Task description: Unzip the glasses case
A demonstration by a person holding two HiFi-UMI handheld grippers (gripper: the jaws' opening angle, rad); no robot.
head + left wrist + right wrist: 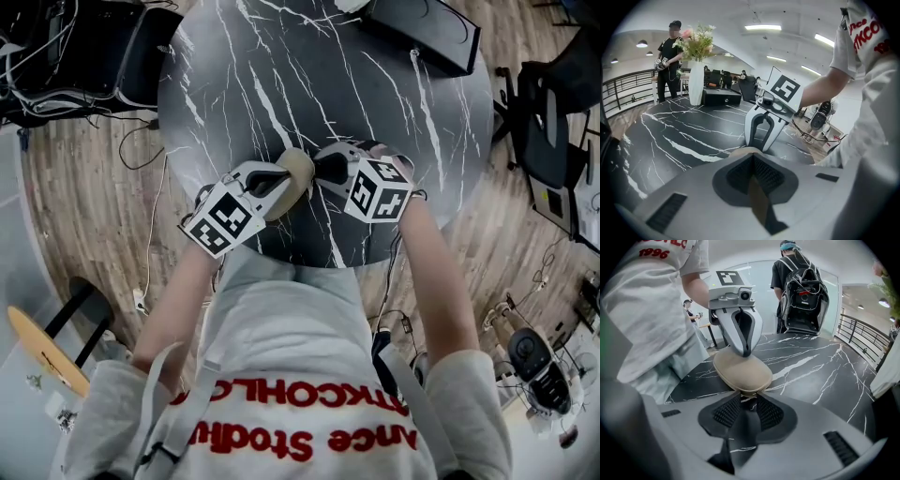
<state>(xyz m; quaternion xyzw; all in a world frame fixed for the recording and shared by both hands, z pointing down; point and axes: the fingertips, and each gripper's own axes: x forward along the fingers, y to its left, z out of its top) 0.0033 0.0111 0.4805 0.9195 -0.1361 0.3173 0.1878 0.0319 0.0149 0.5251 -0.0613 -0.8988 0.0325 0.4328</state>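
A tan oval glasses case [298,173] lies near the front edge of the black marble table [375,84]. My left gripper [284,186] comes from the left and is shut on the case's near end; in the left gripper view a tan strip of the case [758,206] is pinched between its pads. My right gripper [324,169] faces it from the right. In the right gripper view the case [743,371] lies just beyond my right gripper [746,401], whose jaws stand apart with bare table showing between them. The left gripper [744,350] presses on the case's far end.
A white vase of flowers [696,79] and a black box [721,96] stand at the table's far side. One person stands by a railing [670,56], another with a backpack [799,287] beside the table. Chairs [131,47] and cables ring the table.
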